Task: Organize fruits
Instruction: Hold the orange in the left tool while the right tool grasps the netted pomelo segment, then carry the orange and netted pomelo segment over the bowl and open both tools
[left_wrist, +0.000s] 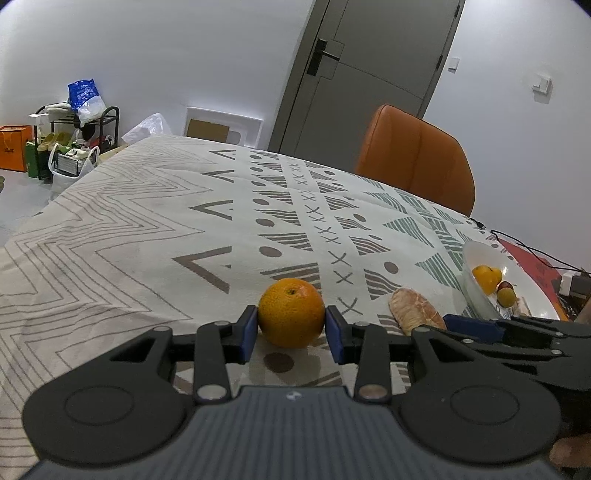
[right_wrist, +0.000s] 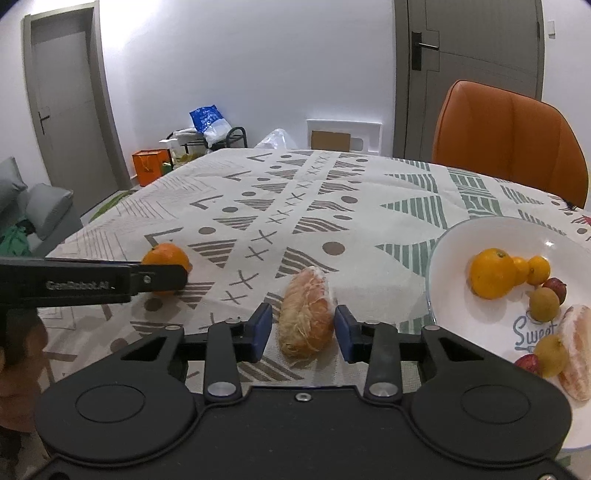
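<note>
An orange (left_wrist: 291, 313) sits on the patterned tablecloth between the blue pads of my left gripper (left_wrist: 291, 334); the pads stand at its two sides, touching or nearly so. The orange also shows in the right wrist view (right_wrist: 165, 255), partly behind the left gripper's finger. A peeled pomelo segment (right_wrist: 306, 313) lies between the open pads of my right gripper (right_wrist: 303, 332), with small gaps on both sides. It also shows in the left wrist view (left_wrist: 413, 308). A white plate (right_wrist: 461, 236) at the right holds several fruits and another peeled segment (right_wrist: 578, 354).
An orange chair (right_wrist: 509, 140) stands at the table's far right side. Cables and a red mat (left_wrist: 532, 258) lie beyond the plate. A shoe rack with bags (left_wrist: 74, 140) and an orange box stand on the floor at the left.
</note>
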